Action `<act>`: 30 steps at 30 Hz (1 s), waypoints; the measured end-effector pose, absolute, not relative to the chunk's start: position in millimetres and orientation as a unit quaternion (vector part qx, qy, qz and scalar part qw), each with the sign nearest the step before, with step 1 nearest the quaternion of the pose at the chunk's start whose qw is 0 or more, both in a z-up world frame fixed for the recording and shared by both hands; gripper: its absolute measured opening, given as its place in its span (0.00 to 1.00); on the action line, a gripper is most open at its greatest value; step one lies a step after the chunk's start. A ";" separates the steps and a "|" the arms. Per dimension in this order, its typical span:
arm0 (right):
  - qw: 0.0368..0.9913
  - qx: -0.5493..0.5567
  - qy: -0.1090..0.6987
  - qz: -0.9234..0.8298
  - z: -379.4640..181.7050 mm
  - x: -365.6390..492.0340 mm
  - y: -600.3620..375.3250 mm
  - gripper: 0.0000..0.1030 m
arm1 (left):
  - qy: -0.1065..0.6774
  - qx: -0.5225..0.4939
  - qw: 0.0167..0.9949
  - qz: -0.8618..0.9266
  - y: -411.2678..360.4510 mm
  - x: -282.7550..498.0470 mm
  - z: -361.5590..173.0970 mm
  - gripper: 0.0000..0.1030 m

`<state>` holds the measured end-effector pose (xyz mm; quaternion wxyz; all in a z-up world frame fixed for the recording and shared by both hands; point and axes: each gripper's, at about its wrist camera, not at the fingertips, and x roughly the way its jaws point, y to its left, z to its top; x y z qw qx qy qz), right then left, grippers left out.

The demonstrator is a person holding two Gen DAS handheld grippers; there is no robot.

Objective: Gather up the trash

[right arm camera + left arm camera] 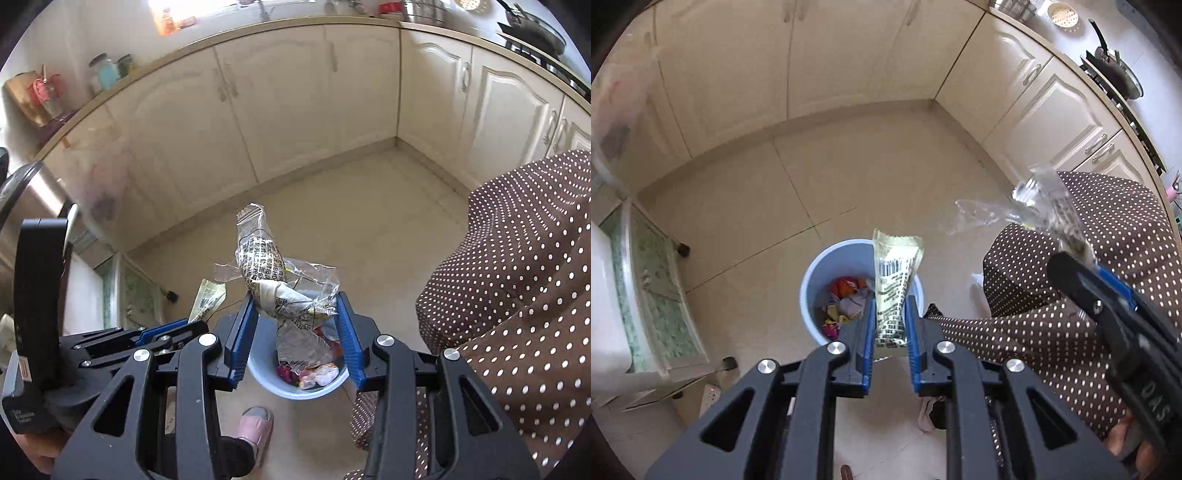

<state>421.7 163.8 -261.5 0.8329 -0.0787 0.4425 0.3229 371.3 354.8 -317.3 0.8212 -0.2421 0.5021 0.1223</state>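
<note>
floor tiles [886, 177], cream cabinets [288, 96], blue bin [812, 291]

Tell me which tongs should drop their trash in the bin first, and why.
Left, probably. The left tongs hold the flat wrapper right over the blue bin. The right tongs also look lined up, but their crumpled clear wrapper spreads wider.

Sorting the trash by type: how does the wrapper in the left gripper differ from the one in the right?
The left wrapper is flat, opaque and cream; the right wrapper is crumpled and mostly clear. The left one is the slimmer. Both carry black print and hang over the blue bin.
</note>
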 end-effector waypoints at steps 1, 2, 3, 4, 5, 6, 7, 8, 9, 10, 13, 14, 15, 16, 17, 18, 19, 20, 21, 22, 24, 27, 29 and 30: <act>0.835 -0.074 0.442 0.320 -262.4 422.8 164.0 0.39 | 0.504 -0.242 0.821 0.119 353.8 376.9 -319.3 0.16; 0.837 -0.066 0.441 0.317 -262.9 425.4 161.7 0.39 | 0.505 -0.241 0.821 0.116 353.0 380.9 -321.6 0.16; 0.838 -0.061 0.441 0.316 -263.2 427.8 160.0 0.39 | 0.507 -0.239 0.821 0.109 351.5 388.1 -324.1 0.22; 0.838 -0.057 0.443 0.315 -263.7 430.1 158.7 0.39 | 0.509 -0.237 0.821 0.105 351.4 391.7 -326.3 0.35; 0.838 -0.055 0.442 0.314 -264.1 432.0 157.9 0.39 | 0.506 -0.236 0.823 0.106 350.7 394.3 -326.4 0.42; 0.839 -0.055 0.441 0.314 -264.0 432.3 157.1 0.39 | 0.500 -0.237 0.826 0.110 351.7 393.6 -325.3 0.49; 0.839 -0.056 0.441 0.313 -264.2 432.6 157.2 0.39 | 0.494 -0.237 0.829 0.114 352.1 392.6 -323.9 0.51; 0.839 -0.056 0.442 0.313 -264.7 433.3 156.9 0.39 | 0.495 -0.237 0.827 0.119 352.4 391.4 -323.5 0.51; 0.839 -0.056 0.442 0.312 -265.1 433.7 156.5 0.39 | 0.497 -0.237 0.826 0.122 353.1 390.6 -322.2 0.51; 0.839 -0.057 0.441 0.312 -265.4 432.4 156.5 0.39 | 0.498 -0.237 0.824 0.127 354.4 387.8 -321.7 0.51; 0.837 -0.060 0.444 0.314 -266.2 432.9 159.6 0.39 | 0.498 -0.240 0.821 0.142 361.0 377.7 -318.7 0.51; 0.838 -0.062 0.442 0.315 -265.9 432.2 161.3 0.39 | 0.496 -0.243 0.821 0.145 363.8 375.3 -317.6 0.51; 0.837 -0.062 0.443 0.317 -265.8 431.3 163.0 0.39 | 0.494 -0.249 0.820 0.148 368.6 369.5 -316.3 0.51; 0.836 -0.064 0.443 0.318 -265.5 431.3 166.3 0.39 | 0.491 -0.253 0.820 0.152 370.8 365.4 -314.2 0.51; 0.835 -0.066 0.443 0.319 -265.6 431.4 168.1 0.39 | 0.487 -0.254 0.821 0.157 372.6 360.9 -311.4 0.51; 0.835 -0.069 0.442 0.320 -265.3 430.4 171.1 0.39 | 0.484 -0.253 0.822 0.159 373.8 358.4 -309.2 0.51; 0.834 -0.071 0.443 0.322 -265.7 431.2 172.1 0.39 | 0.483 -0.252 0.823 0.161 374.2 355.9 -306.5 0.51; 0.833 -0.073 0.443 0.323 -266.3 431.5 173.6 0.39 | 0.481 -0.251 0.824 0.163 374.1 353.9 -303.8 0.51; 0.834 -0.074 0.442 0.323 -265.5 430.9 175.4 0.39 | 0.480 -0.251 0.824 0.164 373.6 353.8 -301.8 0.51; 0.835 -0.076 0.439 0.324 -264.9 430.8 177.5 0.41 | 0.479 -0.250 0.825 0.164 373.7 353.7 -299.5 0.51; 0.836 -0.073 0.435 0.326 -263.6 432.2 180.7 0.44 | 0.476 -0.248 0.827 0.166 373.8 352.5 -295.2 0.51; 0.839 -0.080 0.430 0.325 -262.6 435.5 186.8 0.45 | 0.471 -0.249 0.830 0.166 370.4 354.3 -287.5 0.51; 0.839 -0.078 0.430 0.324 -259.6 436.4 187.5 0.50 | 0.473 -0.248 0.830 0.163 369.1 352.5 -281.5 0.52; 0.842 -0.079 0.426 0.322 -255.1 434.7 186.0 0.50 | 0.471 -0.247 0.832 0.160 367.8 350.6 -277.9 0.52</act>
